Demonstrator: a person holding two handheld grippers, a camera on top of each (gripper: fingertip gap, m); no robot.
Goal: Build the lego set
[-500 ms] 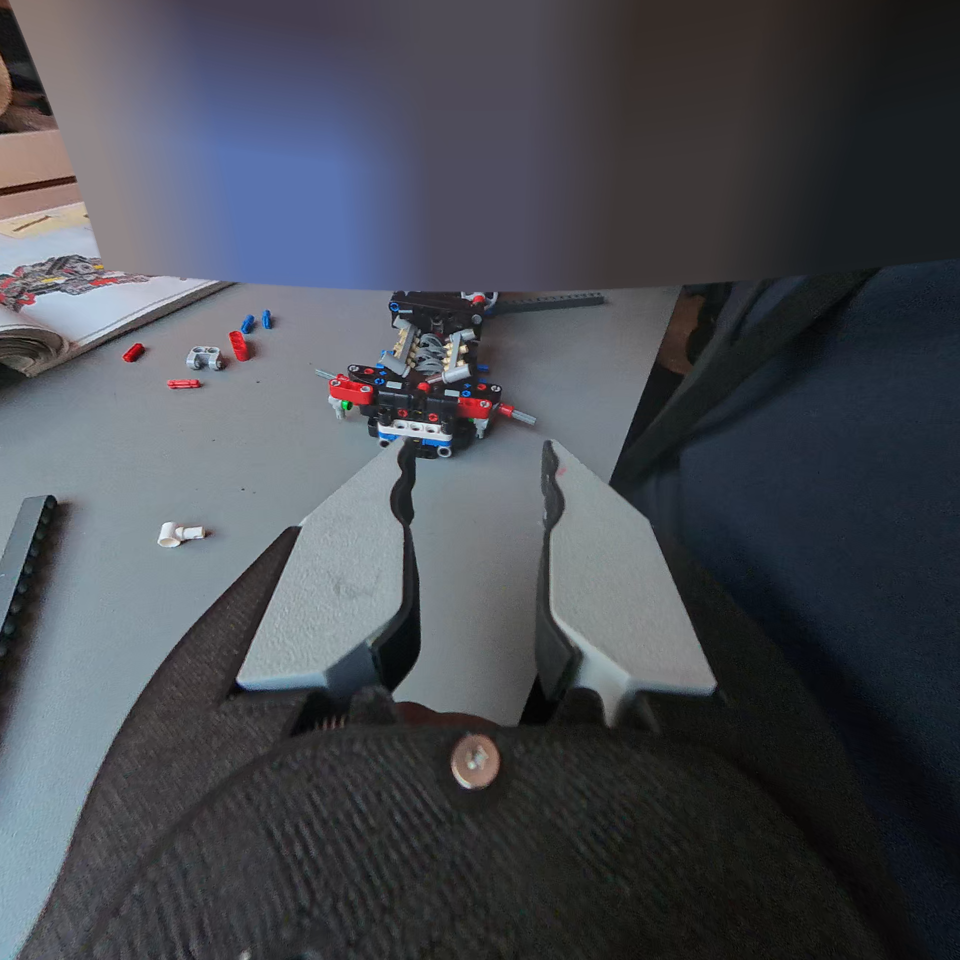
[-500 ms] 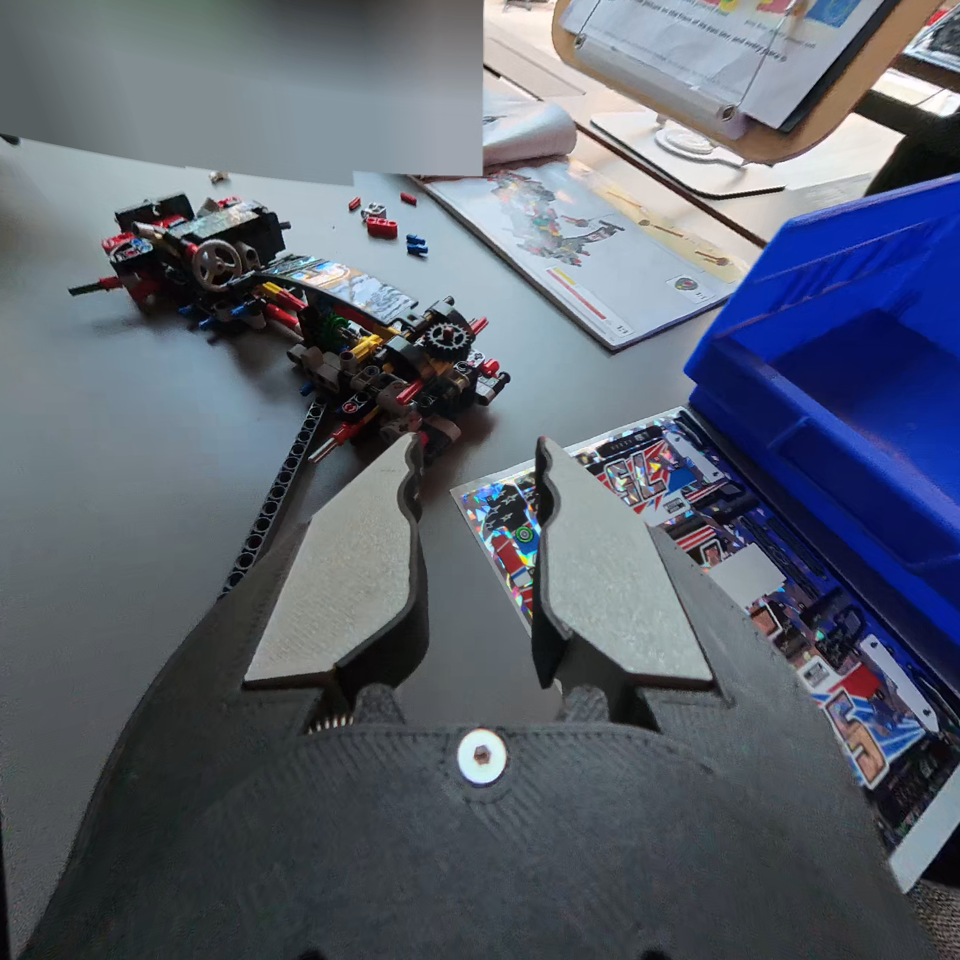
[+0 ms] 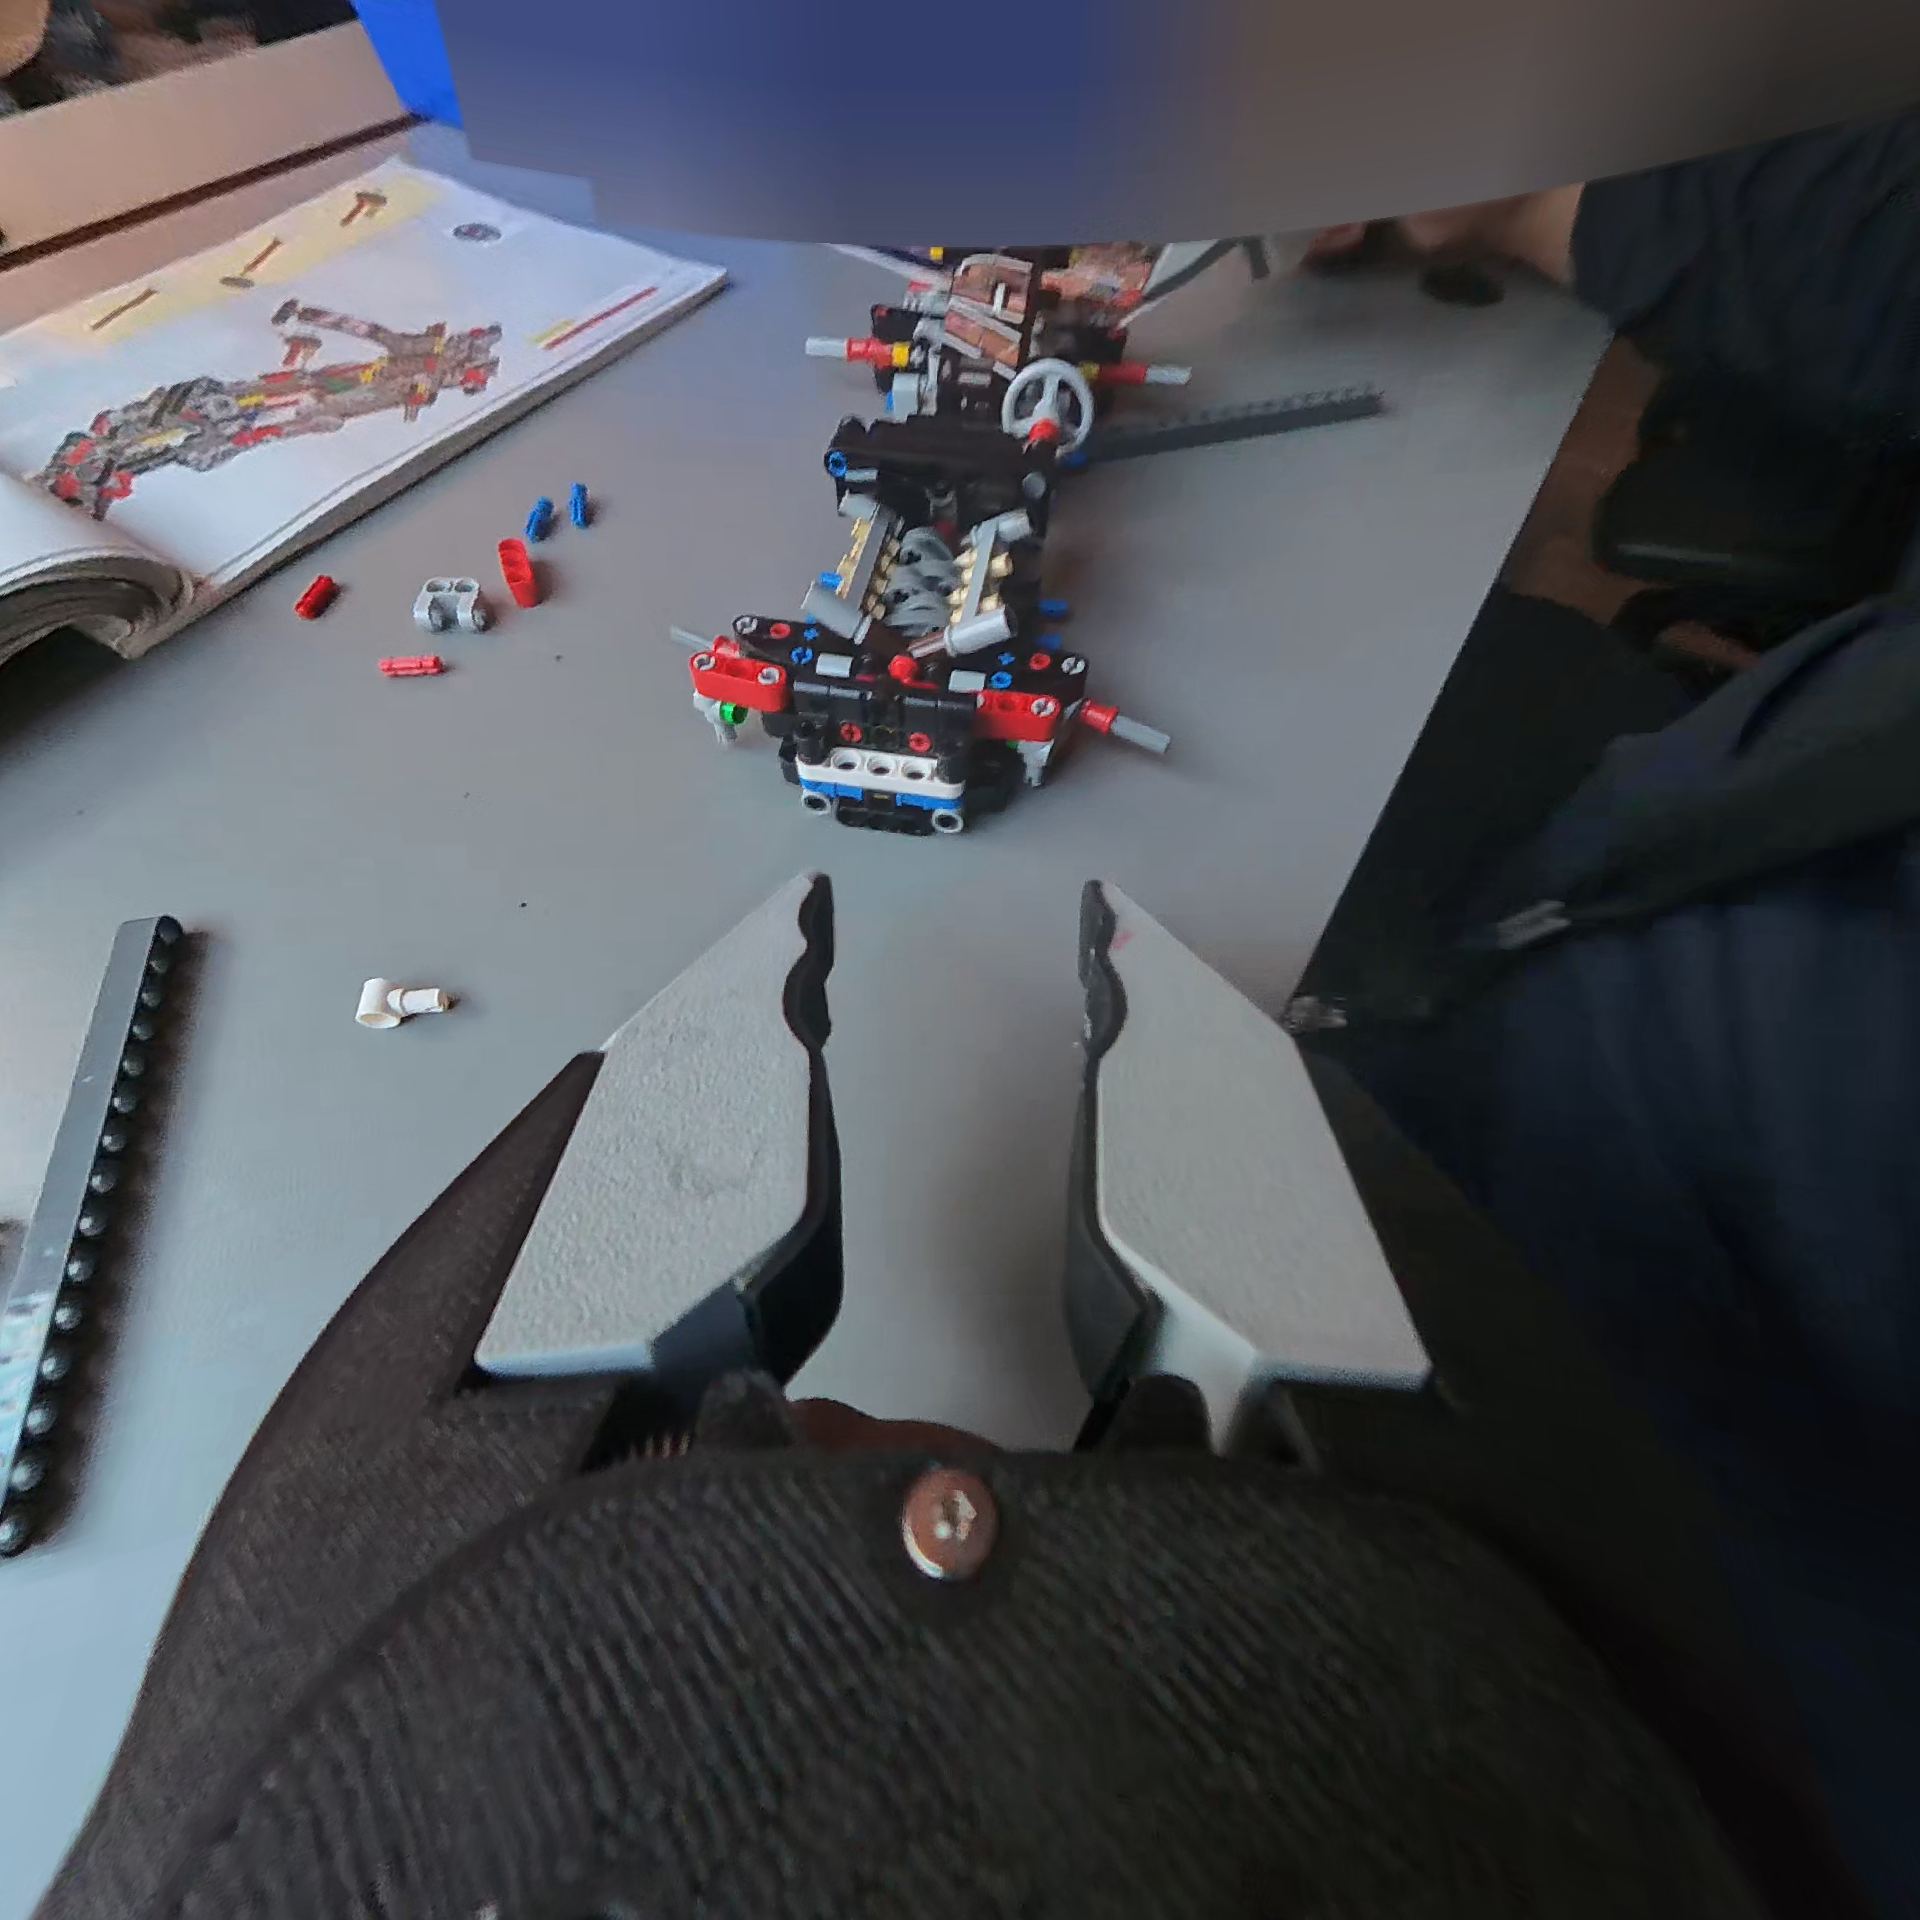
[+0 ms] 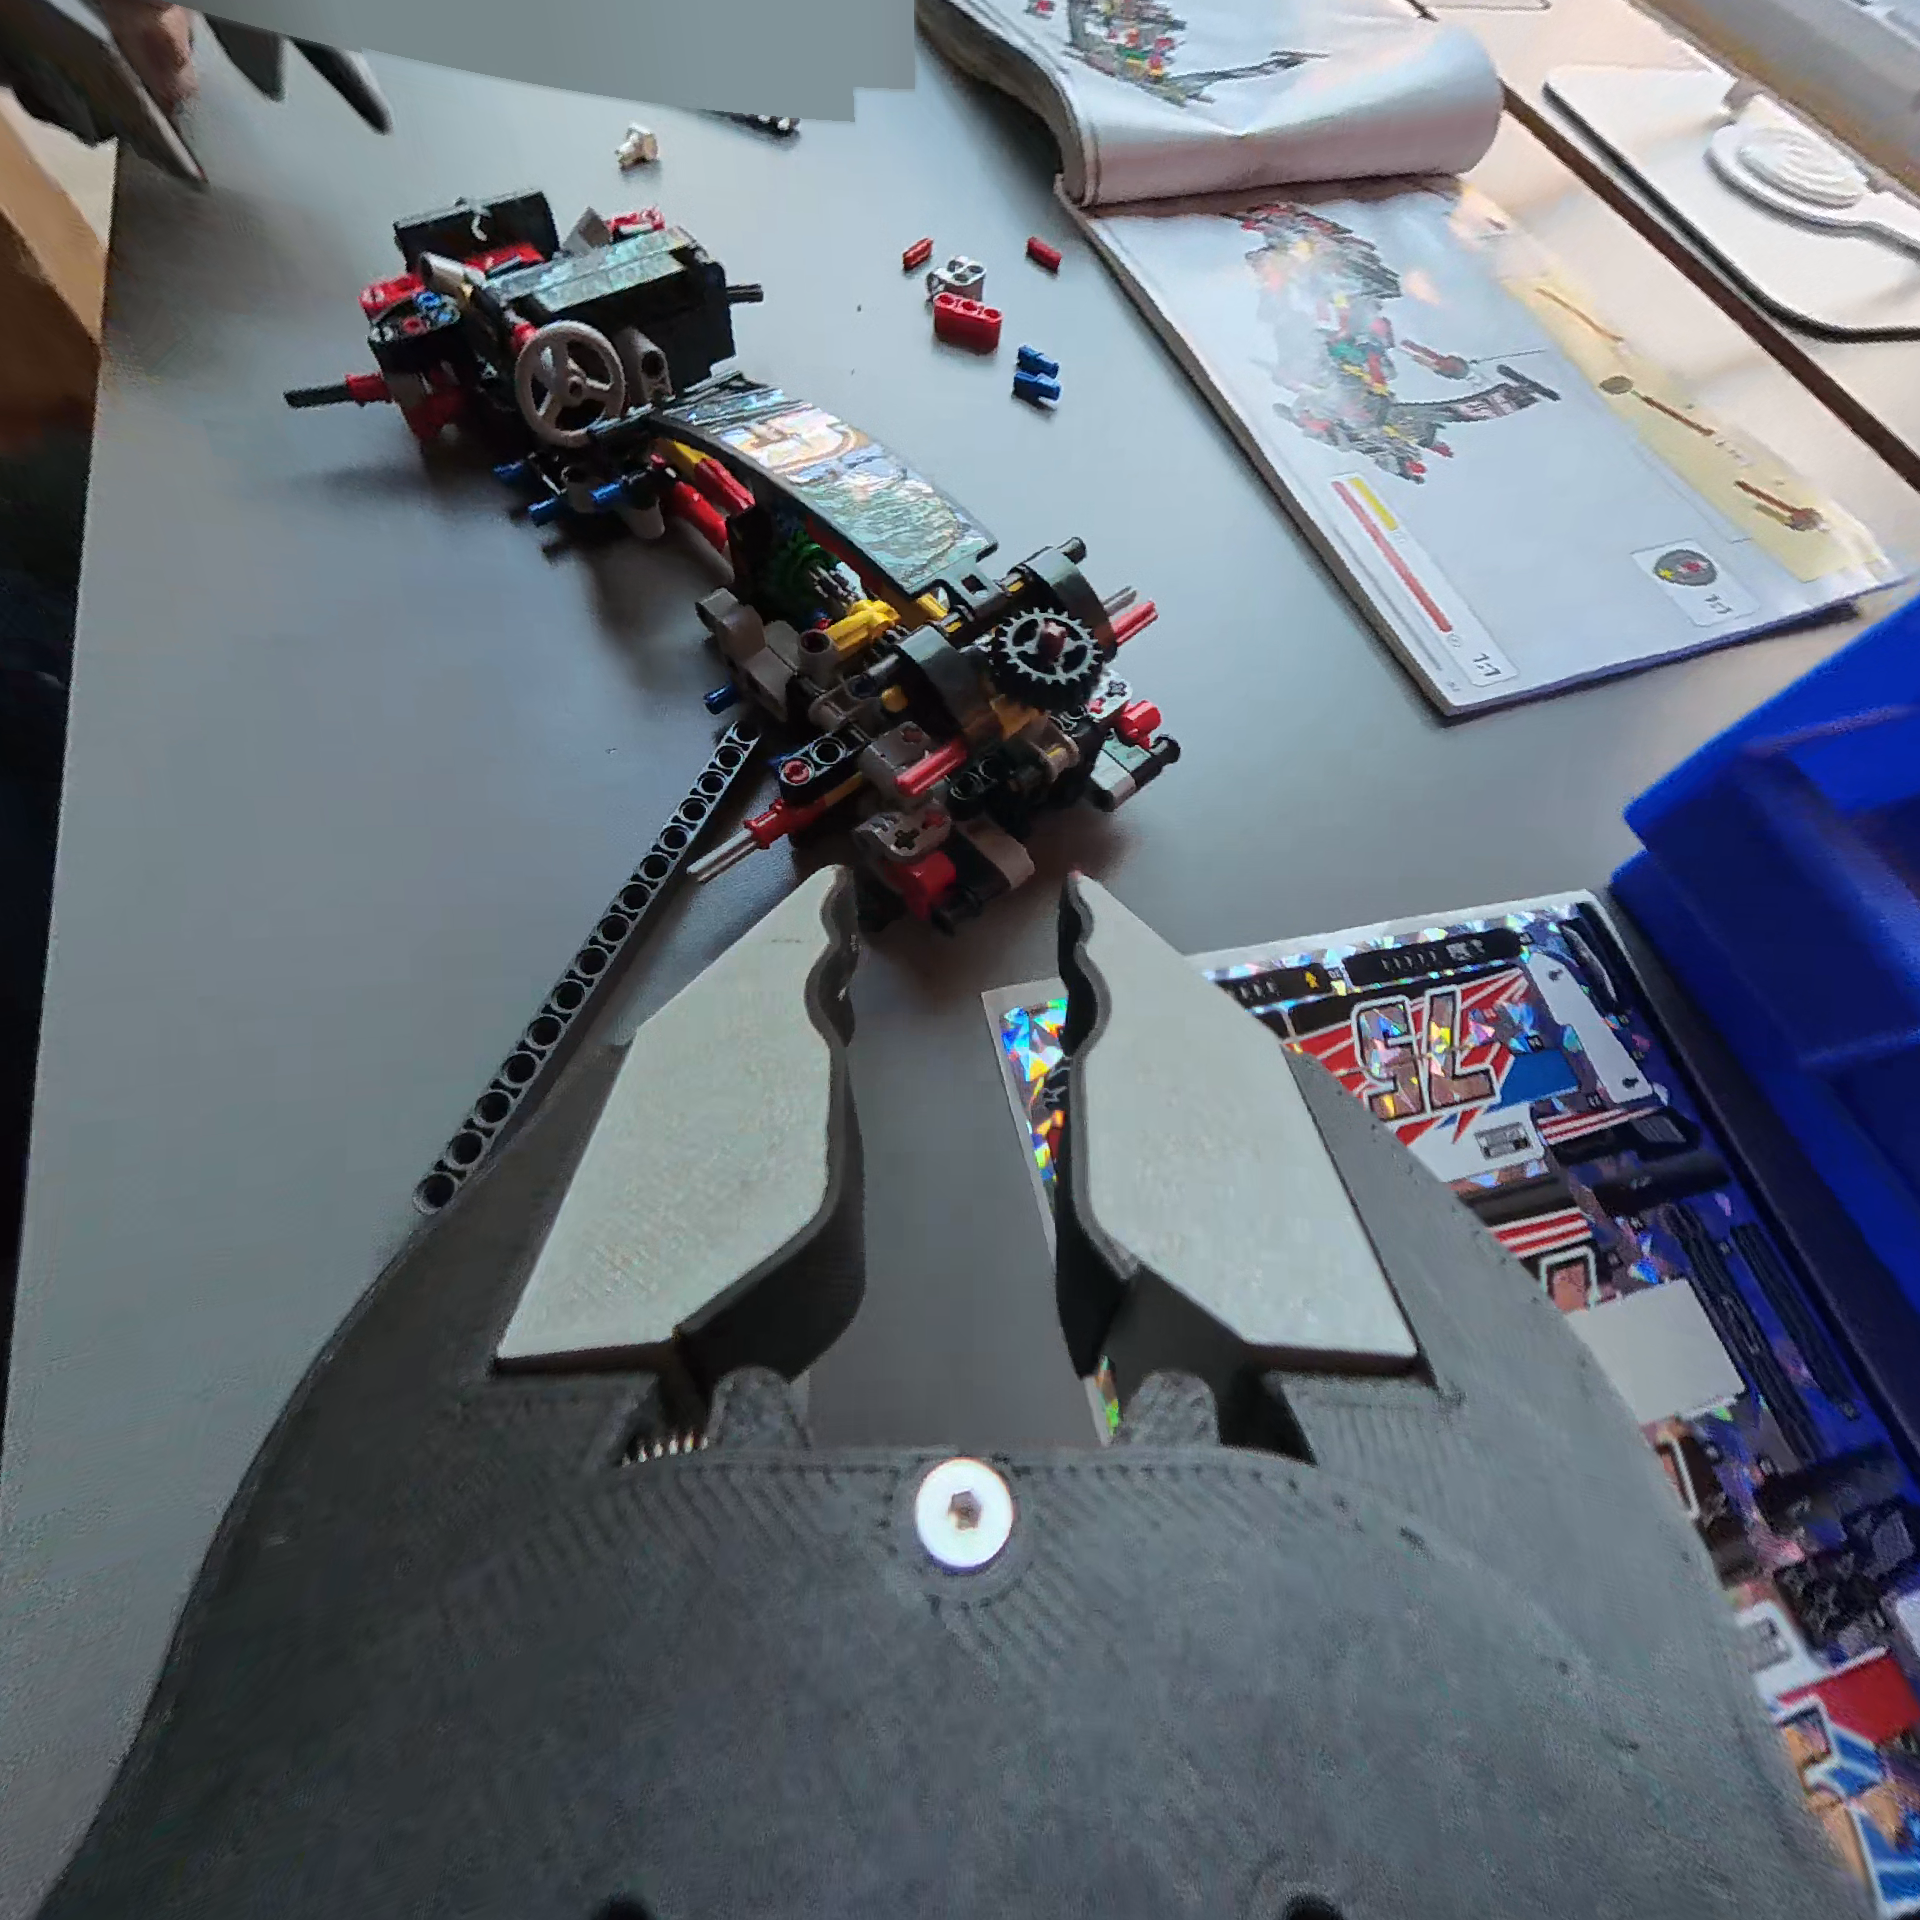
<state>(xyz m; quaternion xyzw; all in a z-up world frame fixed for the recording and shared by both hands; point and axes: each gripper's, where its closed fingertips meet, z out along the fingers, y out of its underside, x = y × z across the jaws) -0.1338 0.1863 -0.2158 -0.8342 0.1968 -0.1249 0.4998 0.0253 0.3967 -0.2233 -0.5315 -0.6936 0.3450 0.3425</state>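
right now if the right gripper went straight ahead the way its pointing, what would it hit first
Most likely the near end of the brick-built chassis, just beyond the open right gripper; depth is hard to judge.

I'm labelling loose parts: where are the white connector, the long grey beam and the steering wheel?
white connector [image 3: 400, 1004], left wrist view, its middle.
long grey beam [image 3: 88, 1195], left wrist view, mid-length.
steering wheel [image 4: 570, 382], right wrist view, hub.

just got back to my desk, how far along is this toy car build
Part built: the toy car frame has its steering wheel on. Both grippers, left and right, are open and hold nothing. Loose pieces, a long beam and the sticker sheet lie unused.
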